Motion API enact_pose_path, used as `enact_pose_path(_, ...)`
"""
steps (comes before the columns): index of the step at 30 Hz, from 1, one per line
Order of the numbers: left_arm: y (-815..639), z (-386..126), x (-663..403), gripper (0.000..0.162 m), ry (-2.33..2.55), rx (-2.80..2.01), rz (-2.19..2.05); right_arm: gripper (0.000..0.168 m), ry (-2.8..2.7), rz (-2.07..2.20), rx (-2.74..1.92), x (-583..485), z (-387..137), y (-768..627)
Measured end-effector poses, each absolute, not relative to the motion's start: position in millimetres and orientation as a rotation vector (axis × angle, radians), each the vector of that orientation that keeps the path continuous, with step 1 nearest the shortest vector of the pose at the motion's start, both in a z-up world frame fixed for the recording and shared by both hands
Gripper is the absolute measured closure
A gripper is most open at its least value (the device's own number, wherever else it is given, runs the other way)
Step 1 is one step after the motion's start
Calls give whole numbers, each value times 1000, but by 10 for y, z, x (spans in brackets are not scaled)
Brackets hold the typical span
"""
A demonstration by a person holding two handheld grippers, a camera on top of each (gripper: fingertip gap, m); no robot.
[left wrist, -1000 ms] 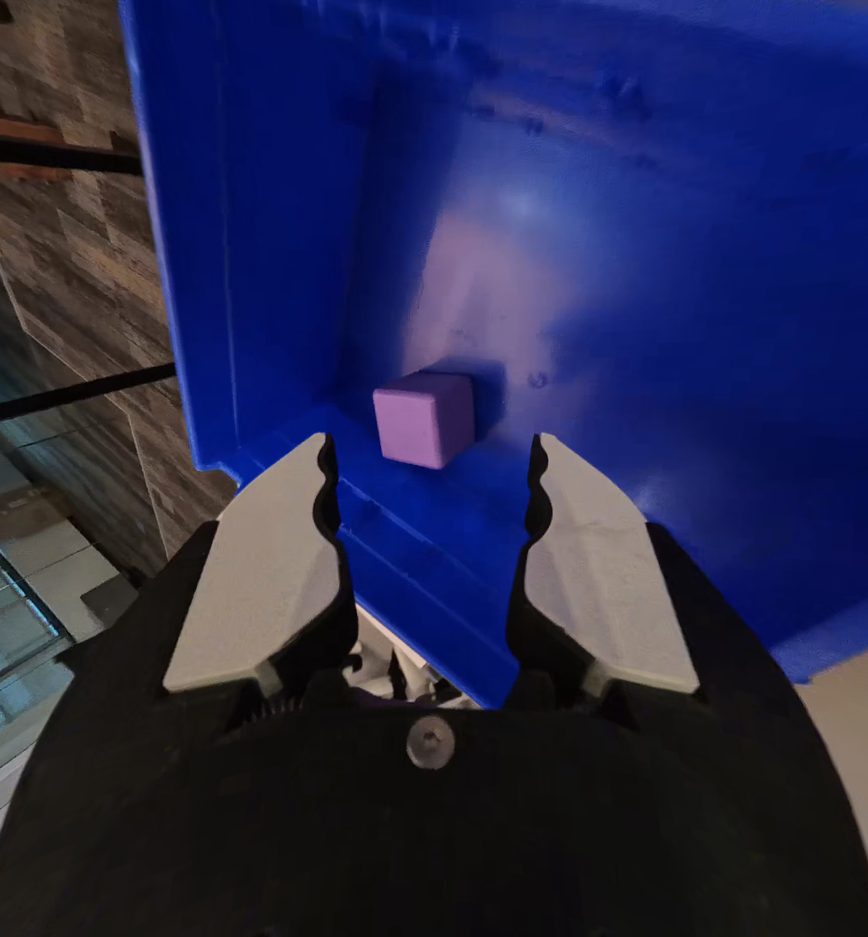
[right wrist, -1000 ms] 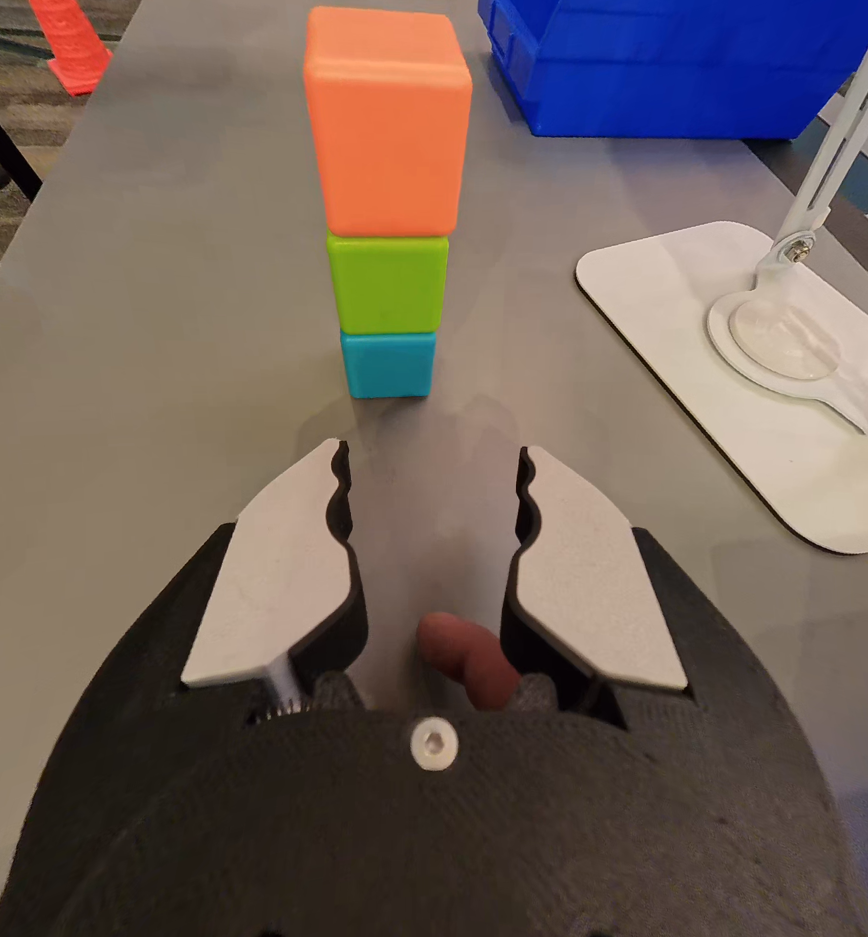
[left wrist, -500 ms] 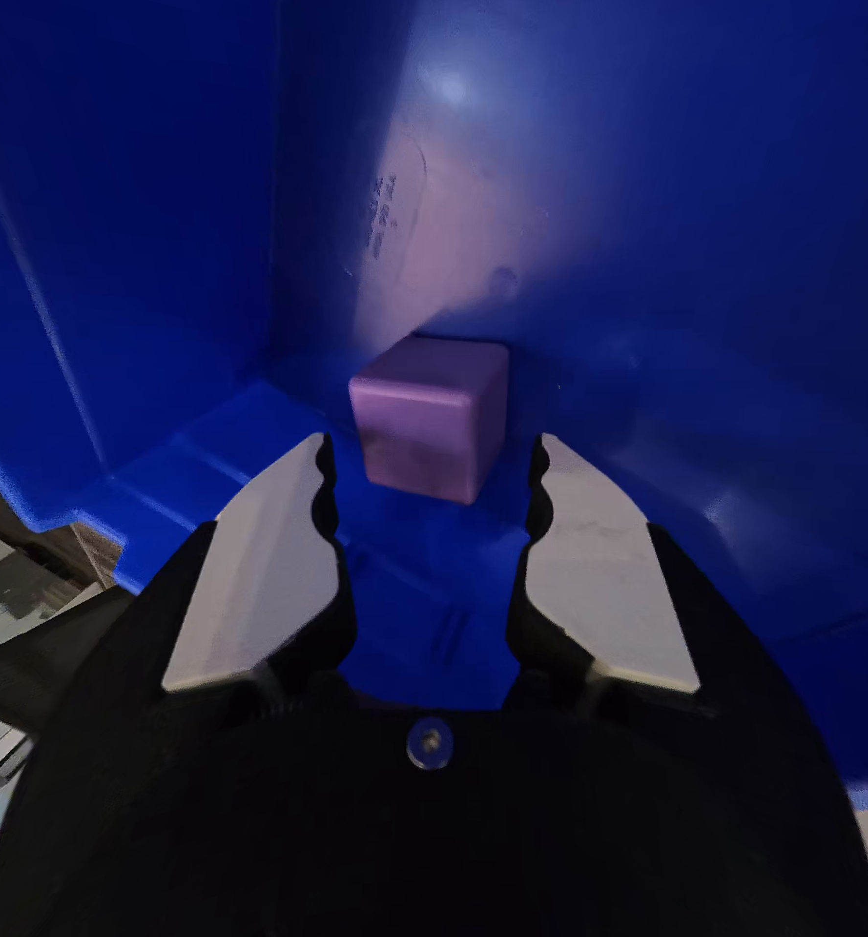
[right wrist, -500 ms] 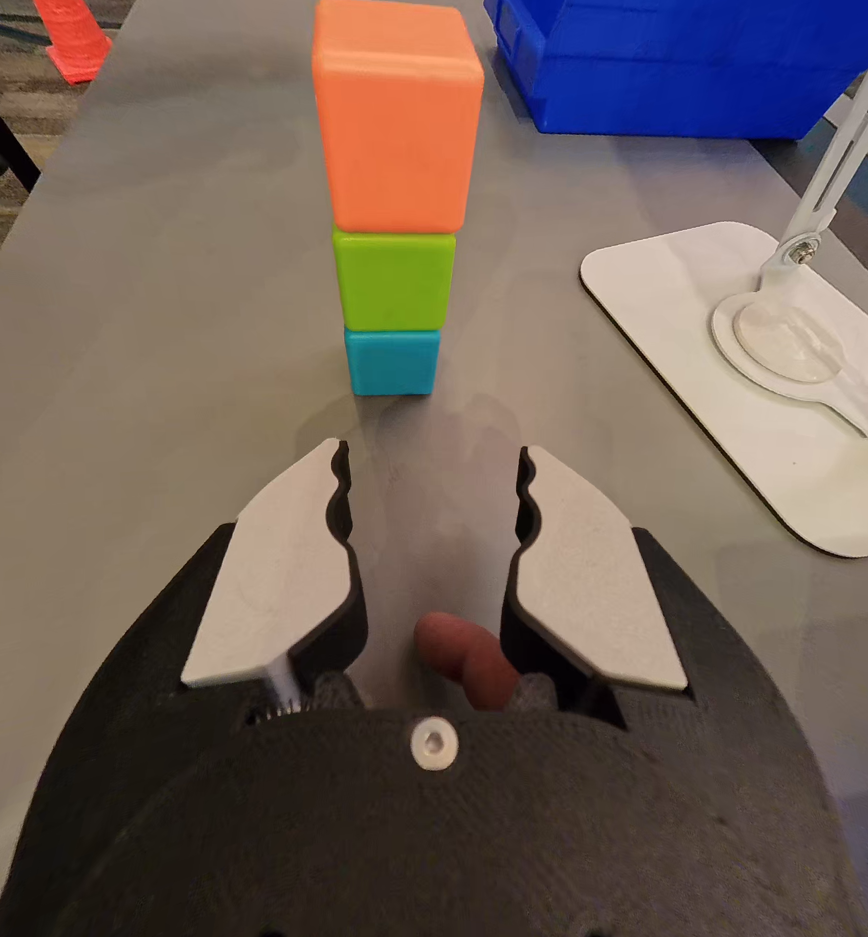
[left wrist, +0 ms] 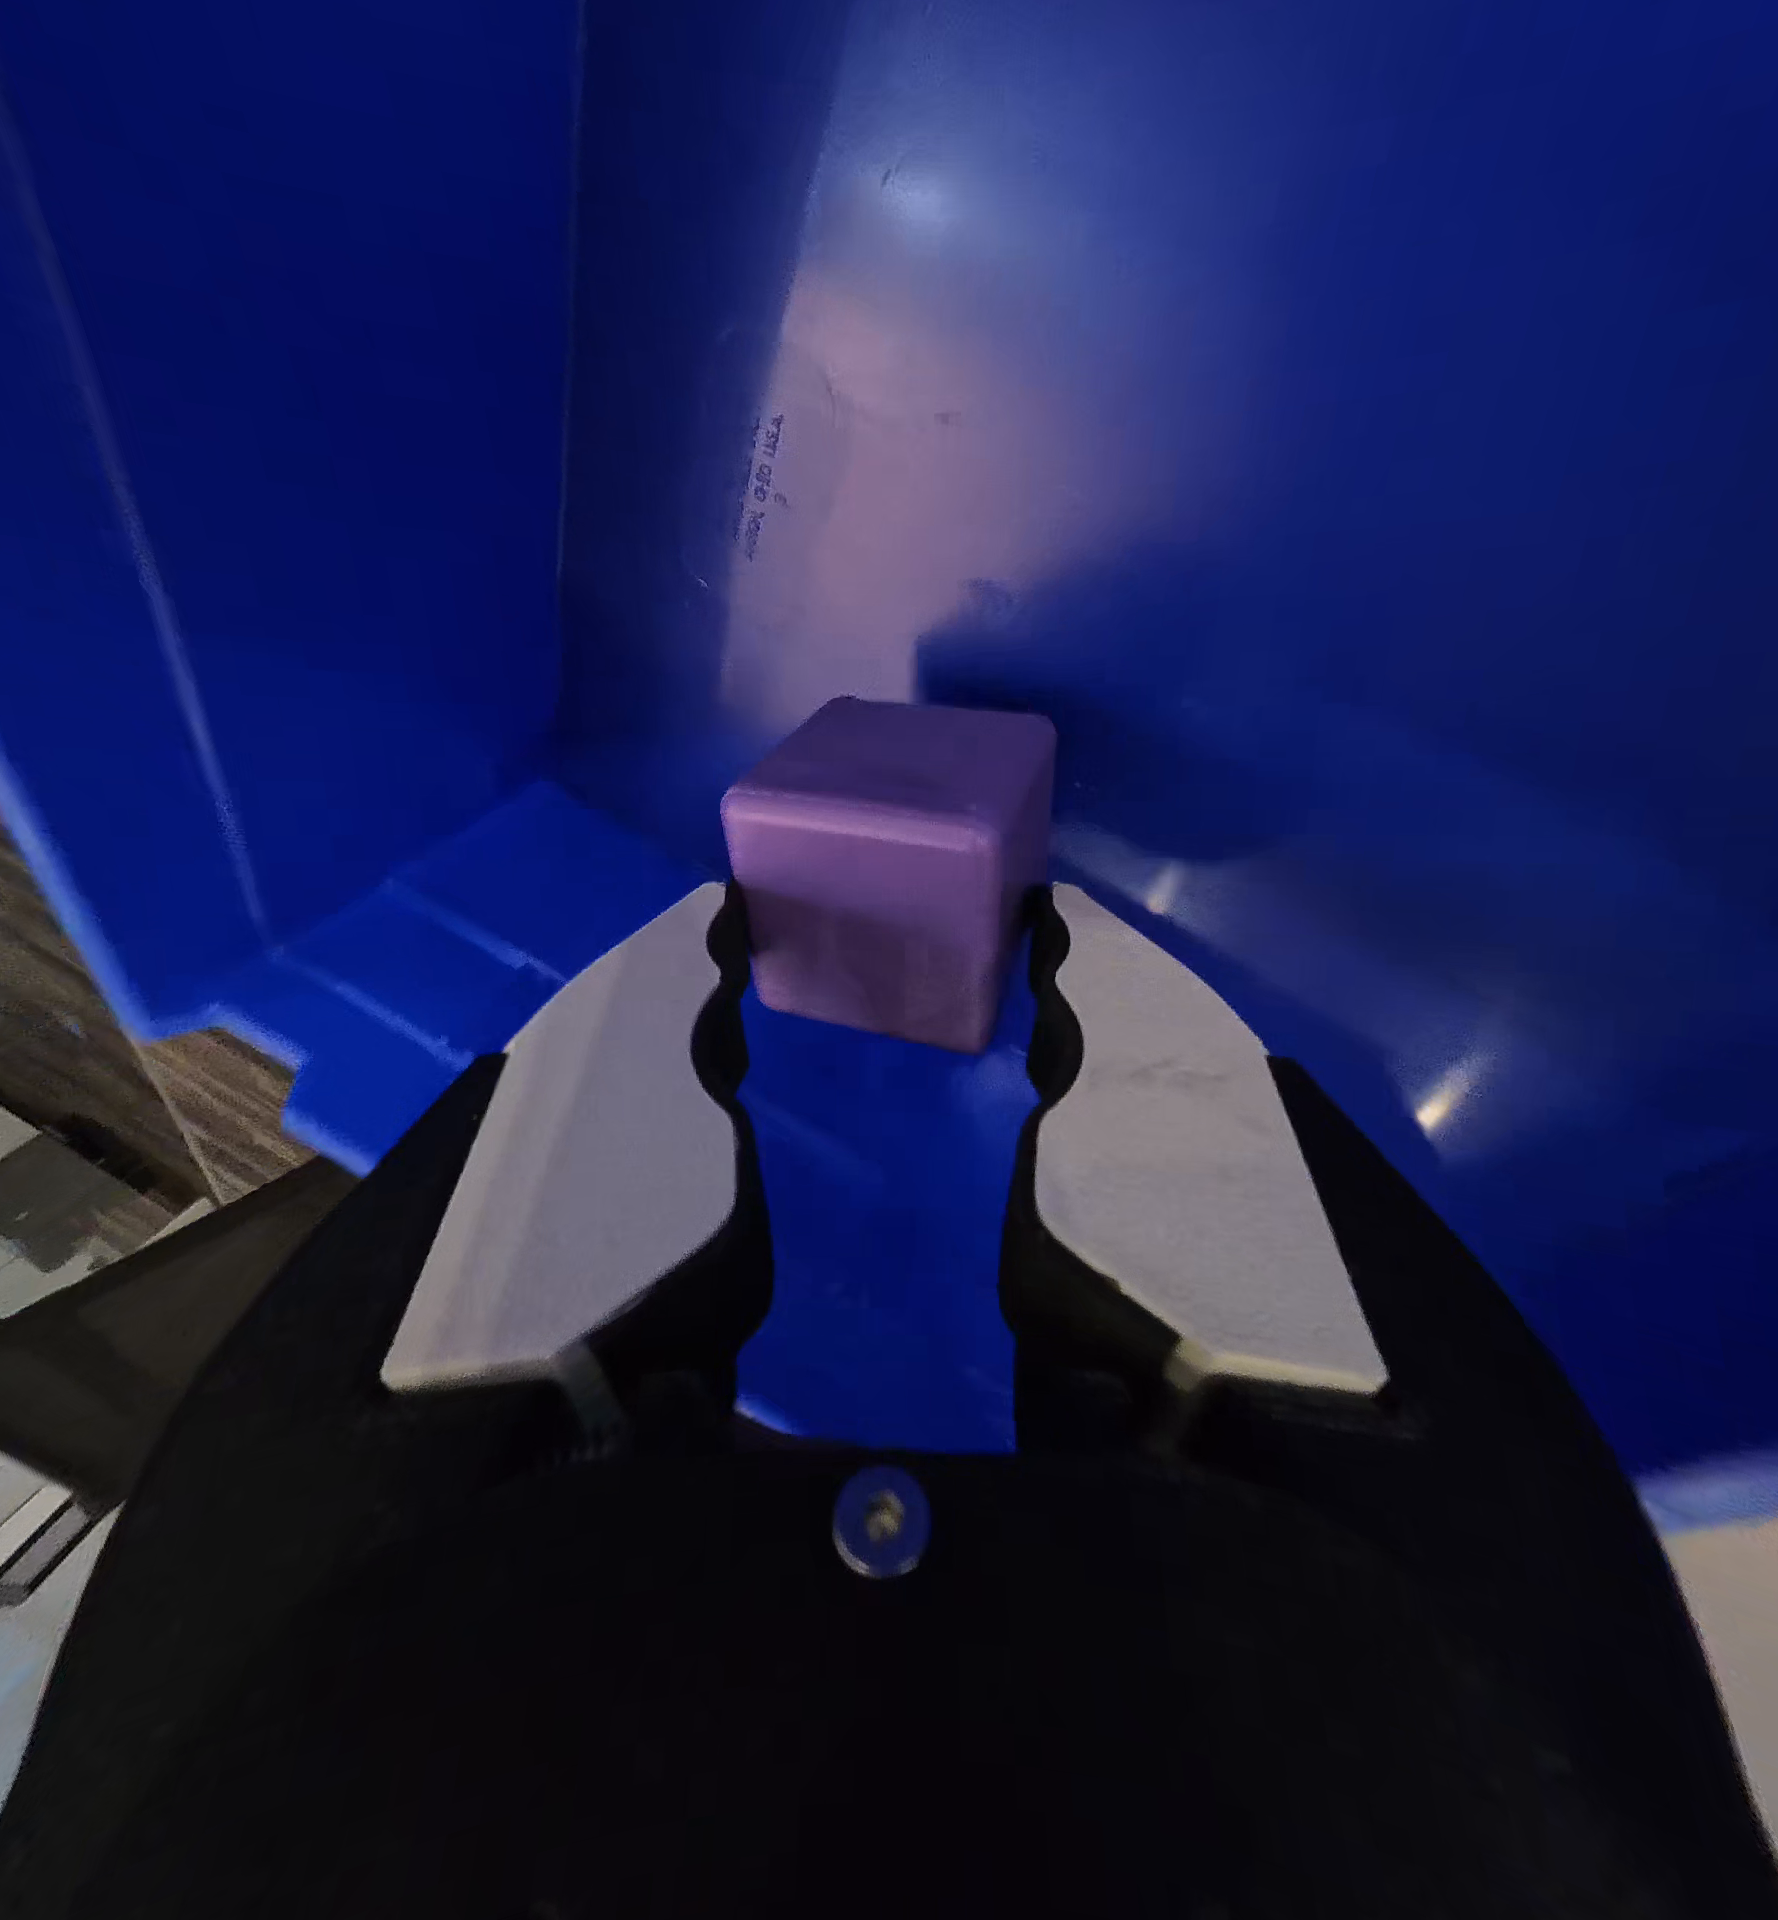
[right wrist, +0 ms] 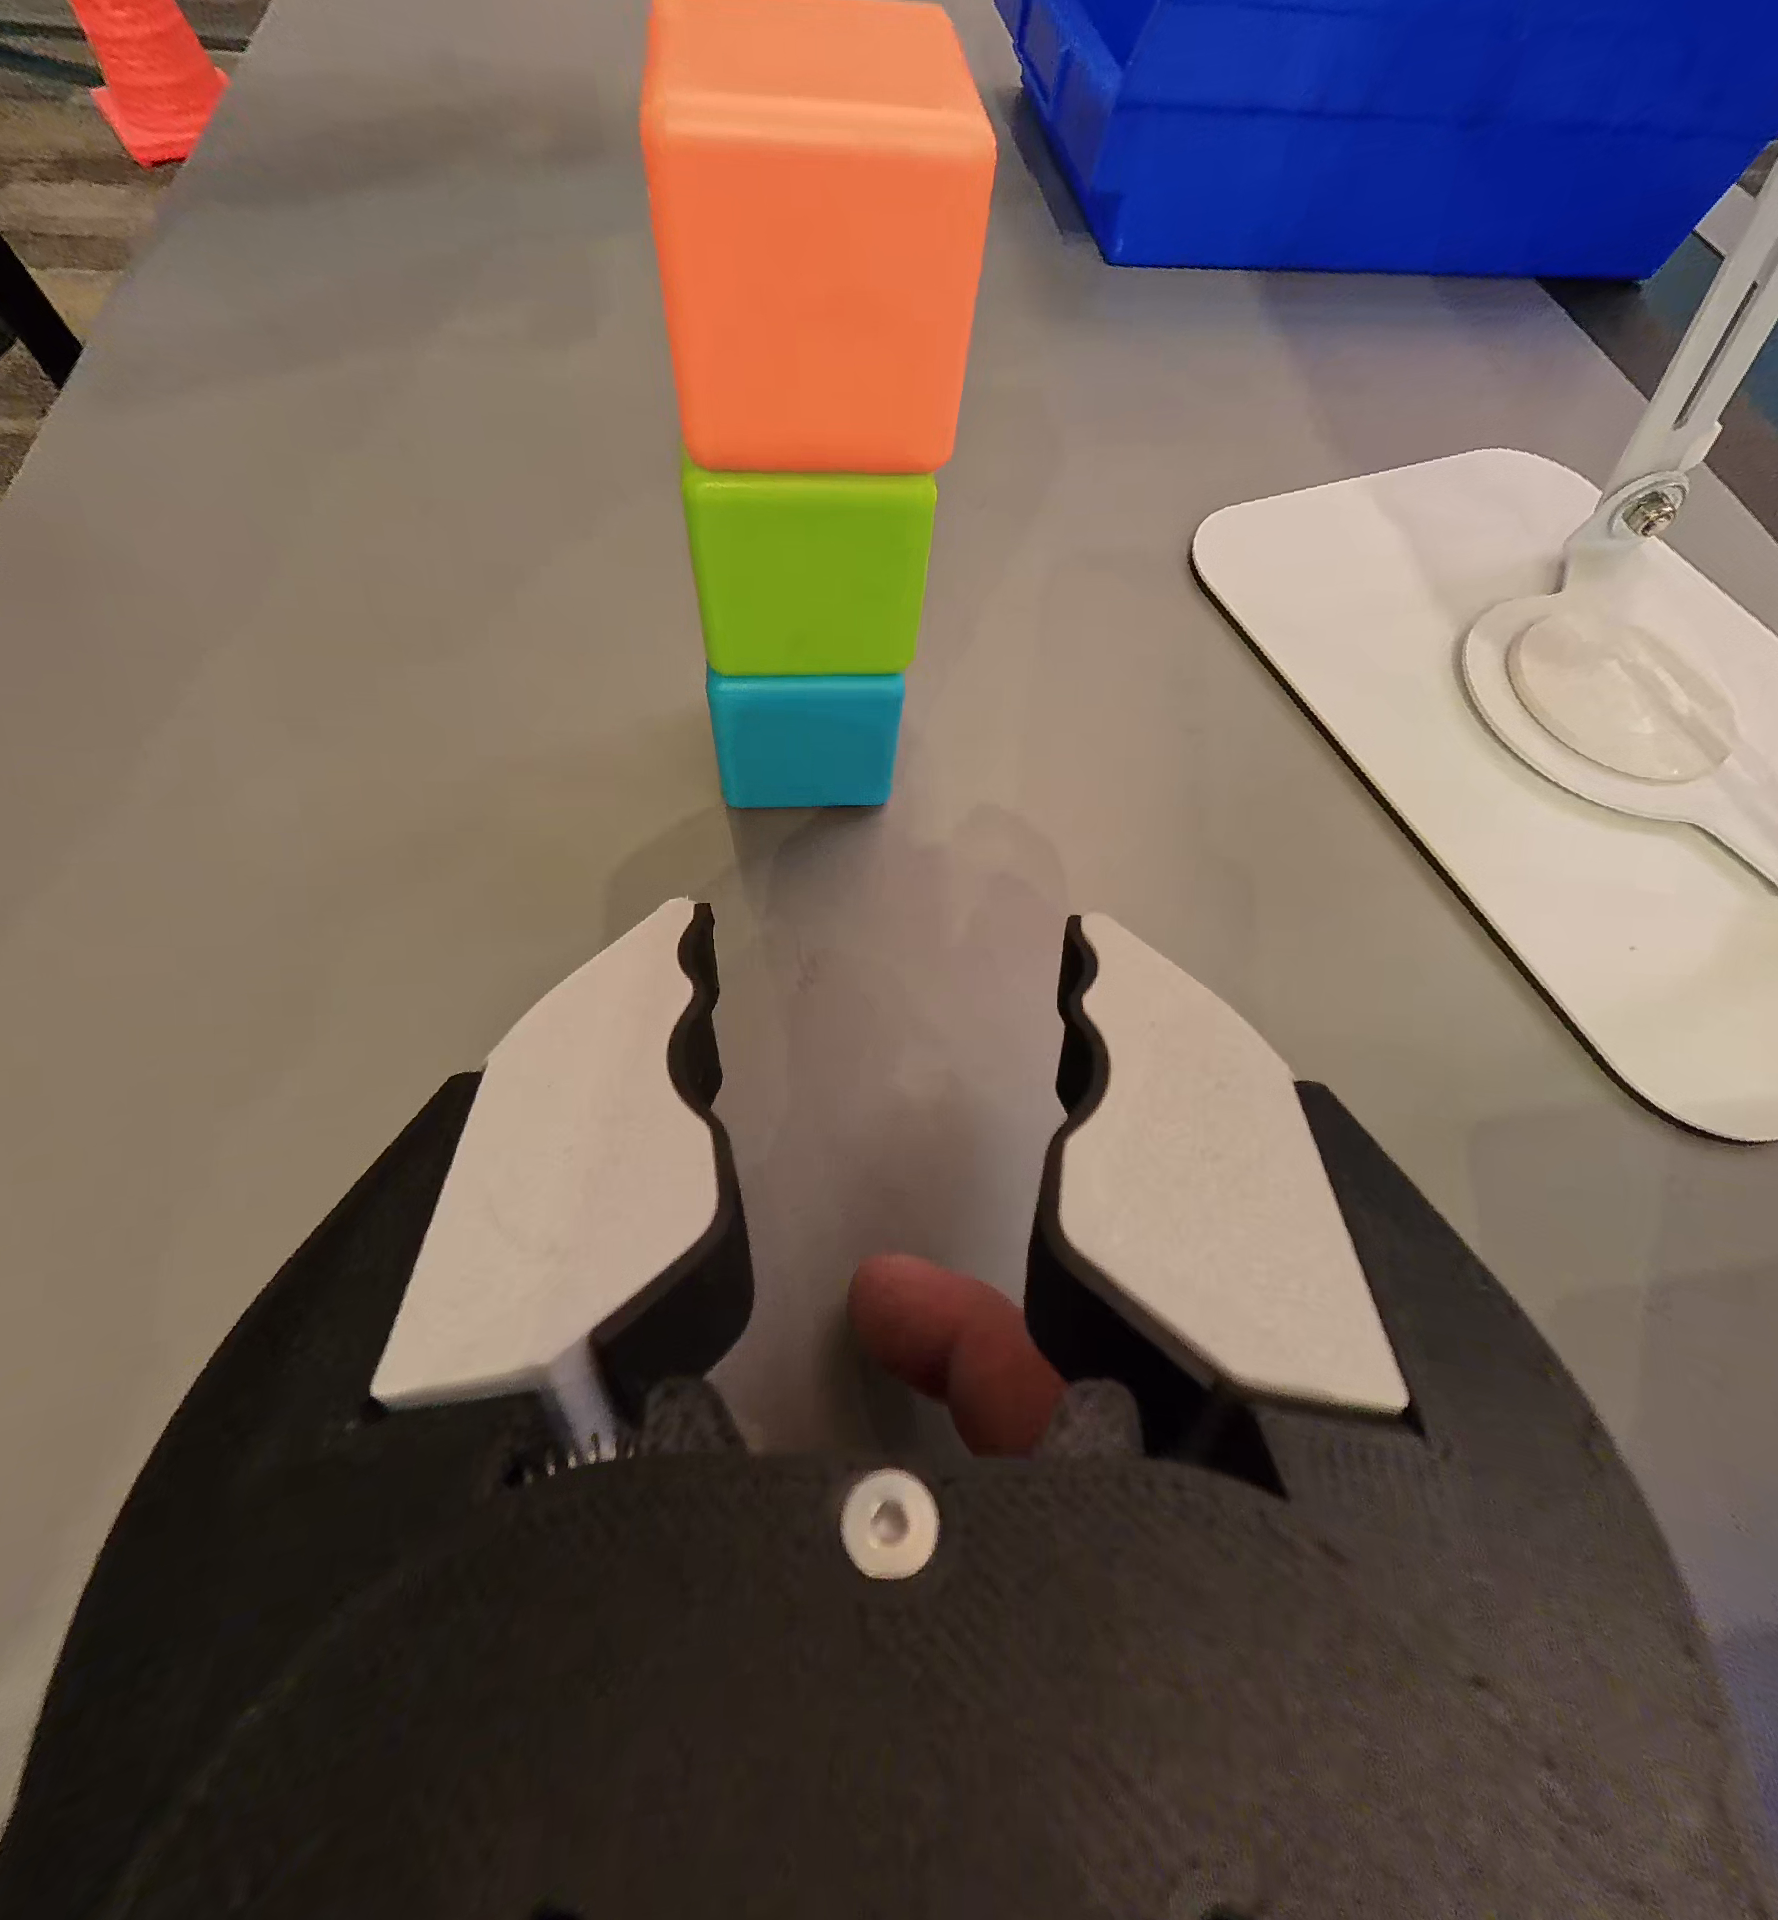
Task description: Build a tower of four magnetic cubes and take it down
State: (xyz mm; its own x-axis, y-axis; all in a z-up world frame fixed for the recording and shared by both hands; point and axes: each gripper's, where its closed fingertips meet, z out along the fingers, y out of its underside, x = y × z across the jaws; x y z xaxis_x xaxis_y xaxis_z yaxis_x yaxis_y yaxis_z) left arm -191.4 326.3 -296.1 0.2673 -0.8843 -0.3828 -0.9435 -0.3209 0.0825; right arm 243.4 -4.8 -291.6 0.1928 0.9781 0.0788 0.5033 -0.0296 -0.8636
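Gripping the purple cube (left wrist: 880,904) by fingertips inside the blue bin (left wrist: 345,416), left gripper (left wrist: 883,914) risks slippage on lifting; right gripper (right wrist: 885,925) gapes empty before the three-cube tower (right wrist: 812,416) on the table (right wrist: 345,623).

Glossy plastic blue bin (left wrist: 1384,520), matt smooth purple cube (left wrist: 880,914)

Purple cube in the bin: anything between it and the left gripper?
Nothing visible. The left gripper has its fingertips at either side of the purple cube, which sits in the blue bin near a corner, with only bin floor in the gap.
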Motion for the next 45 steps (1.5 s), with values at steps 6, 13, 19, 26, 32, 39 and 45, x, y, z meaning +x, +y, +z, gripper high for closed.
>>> enact_pose_path(6, 2781, -2432, -1627, 110, 1734, -2294, 569, 105, -1439, 718, -1655, 2428, -2937, -55)
enact_pose_path(13, 2024, -1855, -1020, 110, 1770, -2202, 515, 105, -1437, 715, -1654, 2428, -2936, -53)
enact_pose_path(19, 1472, -1524, -290, 111, 1788, -2096, 382, 105, -1441, 702, -1649, 2427, -2942, -55)
enact_pose_path(26, 839, -1381, 513, 111, 1892, -1996, 222, 105, -1456, 685, -1649, 2421, -2961, -64)
enact_pose_path(32, 506, -1364, 973, 111, 1942, -1963, 168, 105, -1464, 677, -1649, 2420, -2969, -67)
enact_pose_path(39, 216, -1495, 1302, 111, 2012, -1943, 163, 105, -1466, 677, -1650, 2417, -2973, -68)
enact_pose_path(45, 44, -1657, 1492, 111, 2059, -1939, 176, 105, -1468, 676, -1650, 2417, -2973, -67)
